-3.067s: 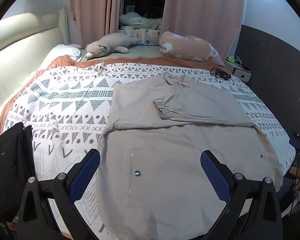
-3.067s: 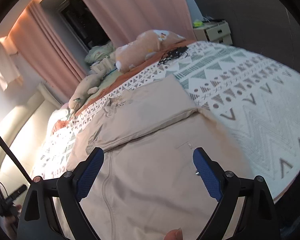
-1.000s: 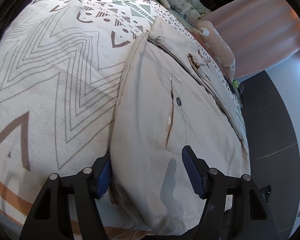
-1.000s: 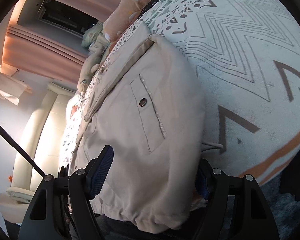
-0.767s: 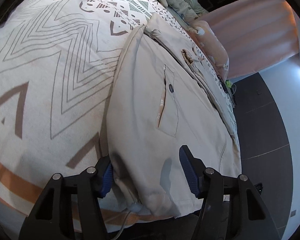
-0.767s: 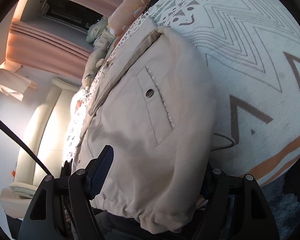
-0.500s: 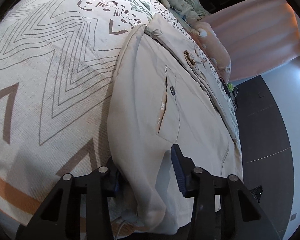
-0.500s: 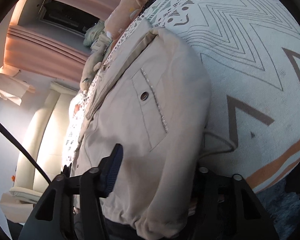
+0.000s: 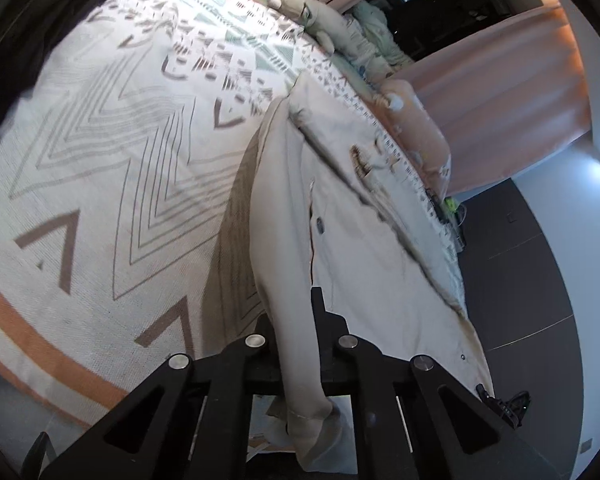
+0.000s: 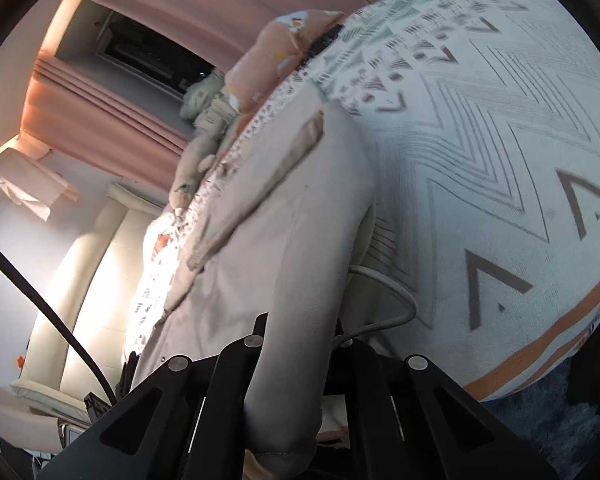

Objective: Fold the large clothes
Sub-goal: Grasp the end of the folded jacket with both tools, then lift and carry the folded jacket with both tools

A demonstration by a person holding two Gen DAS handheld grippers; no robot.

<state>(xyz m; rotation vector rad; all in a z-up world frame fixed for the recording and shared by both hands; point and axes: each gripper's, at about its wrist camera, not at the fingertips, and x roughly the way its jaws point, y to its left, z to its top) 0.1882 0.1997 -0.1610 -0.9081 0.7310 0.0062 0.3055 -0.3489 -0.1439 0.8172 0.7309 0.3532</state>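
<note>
My left gripper [image 9: 296, 336] has just clamped the beige cotton jacket [image 9: 360, 248] hem. My right gripper [image 10: 296, 340] likewise pinches that hem, above the white patterned bedspread [image 9: 100, 168].

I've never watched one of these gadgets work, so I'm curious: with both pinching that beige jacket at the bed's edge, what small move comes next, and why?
Probably lift both corners together and carry the hem up toward the collar. The left gripper and right gripper have just closed their jaws on the beige jacket, and its sleeves already lie folded across the upper part, so the lower half is what remains to fold over on the bedspread.
</note>
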